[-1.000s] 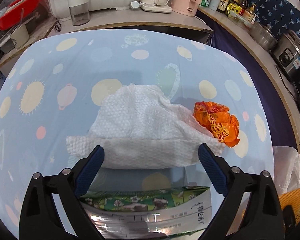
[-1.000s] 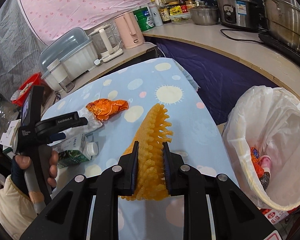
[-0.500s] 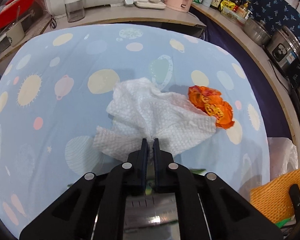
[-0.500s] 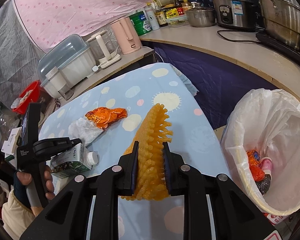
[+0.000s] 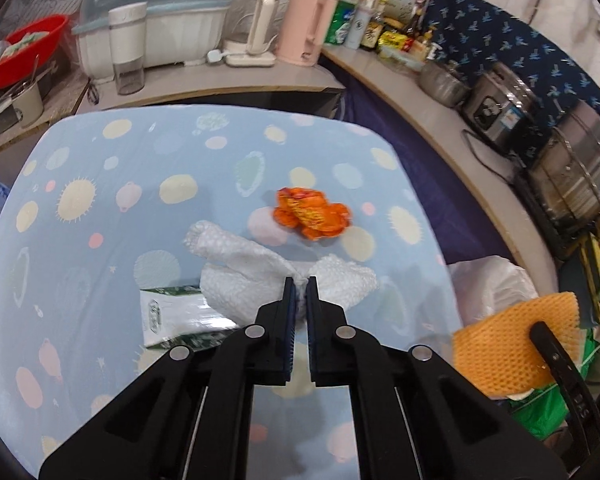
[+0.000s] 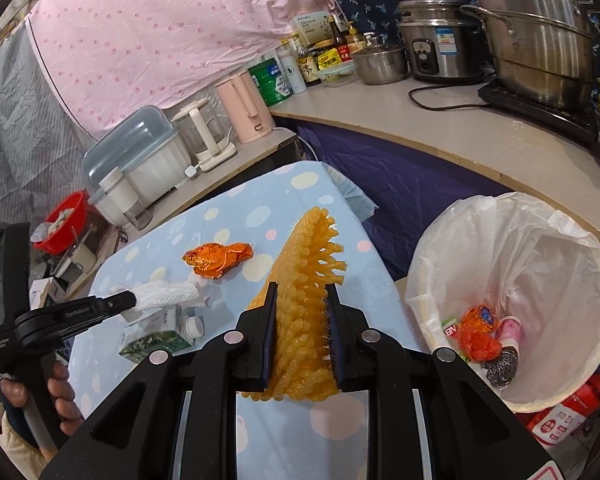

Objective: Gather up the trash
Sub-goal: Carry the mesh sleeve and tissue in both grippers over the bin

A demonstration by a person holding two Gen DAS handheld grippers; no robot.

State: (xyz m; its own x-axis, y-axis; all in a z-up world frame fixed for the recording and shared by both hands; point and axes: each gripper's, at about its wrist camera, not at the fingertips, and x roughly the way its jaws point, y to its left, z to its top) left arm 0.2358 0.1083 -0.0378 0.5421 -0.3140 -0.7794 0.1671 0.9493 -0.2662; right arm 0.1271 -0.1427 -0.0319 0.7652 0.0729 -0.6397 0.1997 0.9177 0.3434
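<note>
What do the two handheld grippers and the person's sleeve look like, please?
Both the left gripper and the right gripper are matt black plastic with silver rivets and blue-edged pads. From the right wrist camera, the left one shows a black pistol handle with small white lettering. The sleeve at that hand is cream. No cables are visible.

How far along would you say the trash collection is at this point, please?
Some trash already lies in the lined bin. In hand: the left gripper pinches the paper towel, and the right gripper holds the orange foam net. Left on the table: the orange wrapper and milk carton.
</note>
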